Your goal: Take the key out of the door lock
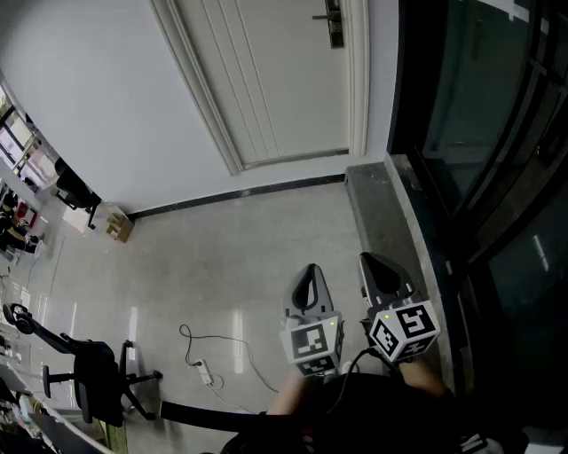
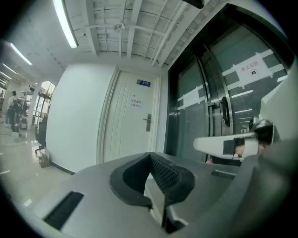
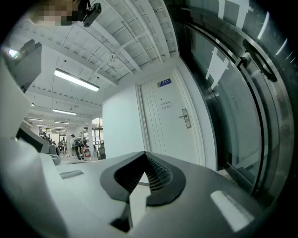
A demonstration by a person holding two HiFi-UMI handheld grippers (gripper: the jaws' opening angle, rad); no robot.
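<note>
The left gripper [image 1: 310, 277] and right gripper [image 1: 380, 270] hang low, fingers pressed together, holding nothing. The door lock [image 1: 335, 22] is well apart, across the floor [image 1: 222, 257]; its key is too small to see. Arriving with fingers closed would likely knock the key rather than grasp it.

Door lock [image 3: 185, 118]: narrow, upright plate in grey metal, fixed flat on a white panelled door [image 3: 163, 130]. Sits about halfway up the door, close to the edge nearest the dark glass wall. Carries a short lever handle [image 3: 180, 116], level, pointing away from that edge toward the middle of the door. Door closed in its white frame. Key: too small and far off to make out in any view, so impossible to tell whether in the lock.
</note>
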